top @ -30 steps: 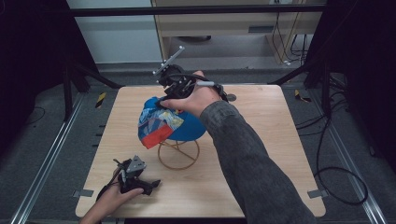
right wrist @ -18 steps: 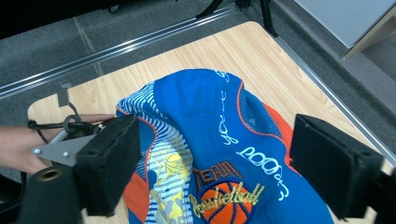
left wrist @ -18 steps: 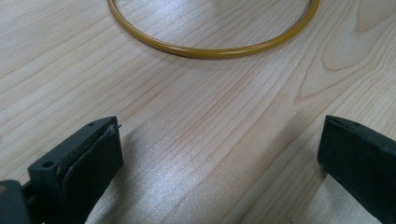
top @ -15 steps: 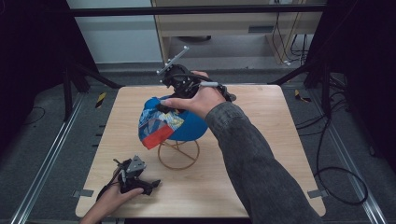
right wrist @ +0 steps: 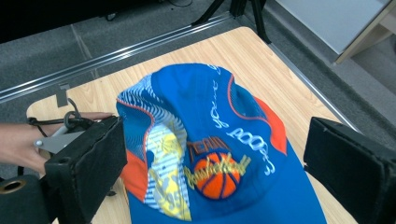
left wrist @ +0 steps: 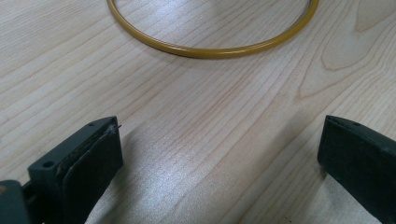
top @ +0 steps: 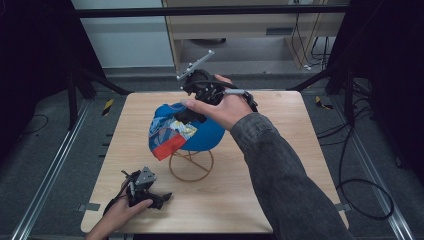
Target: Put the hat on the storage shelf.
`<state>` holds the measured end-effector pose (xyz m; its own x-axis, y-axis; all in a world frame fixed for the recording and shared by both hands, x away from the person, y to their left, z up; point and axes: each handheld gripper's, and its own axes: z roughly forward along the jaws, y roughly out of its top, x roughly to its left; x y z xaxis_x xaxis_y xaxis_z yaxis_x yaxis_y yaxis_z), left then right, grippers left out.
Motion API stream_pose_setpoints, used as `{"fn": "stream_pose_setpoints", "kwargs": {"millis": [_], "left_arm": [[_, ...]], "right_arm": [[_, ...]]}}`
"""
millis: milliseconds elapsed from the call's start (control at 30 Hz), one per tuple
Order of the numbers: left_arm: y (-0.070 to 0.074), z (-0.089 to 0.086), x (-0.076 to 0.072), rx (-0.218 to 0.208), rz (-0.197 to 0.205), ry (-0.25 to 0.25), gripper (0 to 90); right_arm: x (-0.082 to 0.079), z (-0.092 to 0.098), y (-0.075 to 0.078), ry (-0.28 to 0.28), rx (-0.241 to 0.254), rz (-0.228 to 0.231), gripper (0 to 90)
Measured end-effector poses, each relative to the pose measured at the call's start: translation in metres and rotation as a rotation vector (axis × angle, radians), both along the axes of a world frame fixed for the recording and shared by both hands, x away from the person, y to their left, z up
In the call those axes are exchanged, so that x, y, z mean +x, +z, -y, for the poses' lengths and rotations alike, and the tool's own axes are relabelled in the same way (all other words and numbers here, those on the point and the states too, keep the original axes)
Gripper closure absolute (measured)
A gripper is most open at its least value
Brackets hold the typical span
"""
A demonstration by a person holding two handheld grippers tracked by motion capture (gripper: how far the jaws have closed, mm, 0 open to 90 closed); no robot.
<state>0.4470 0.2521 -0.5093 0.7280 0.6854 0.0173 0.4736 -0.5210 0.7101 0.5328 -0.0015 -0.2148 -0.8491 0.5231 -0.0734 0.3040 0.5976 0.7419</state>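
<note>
A blue cap [top: 185,131] with orange patches and a basketball print [right wrist: 219,172] rests on a yellow wire stand [top: 191,165] in the middle of the table. My right gripper [top: 192,112] hovers just above the cap's crown, open, its jaws wide to either side of the cap [right wrist: 210,140] with nothing between them. Near the table's front left corner my left gripper [top: 155,199] lies low on the wood, open and holding nothing. In the left gripper view the stand's yellow base ring [left wrist: 210,46] lies ahead of its jaws.
The wooden table [top: 300,150] is bare to the right and at the back. Metal rails [top: 45,180] run along the floor on both sides. Dark frame posts [top: 75,85] stand at the back corners, and cables [top: 360,190] lie on the floor to the right.
My right gripper has lifted slightly off the cap and drawn back and to the right. The cap stays on the stand. The left gripper has not moved.
</note>
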Motion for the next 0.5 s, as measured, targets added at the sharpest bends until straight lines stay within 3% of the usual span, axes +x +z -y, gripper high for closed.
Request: {"fn": "stream_pose_setpoints", "kwargs": {"millis": [333, 500], "left_arm": [[0.000, 0.000, 0.000, 0.000, 0.000, 0.000, 0.0], [0.000, 0.000, 0.000, 0.000, 0.000, 0.000, 0.0]], "right_arm": [[-0.008, 0.036, -0.004, -0.062, 0.047, 0.031, 12.0], [-0.017, 0.063, -0.006, -0.095, 0.064, 0.058, 12.4]]}}
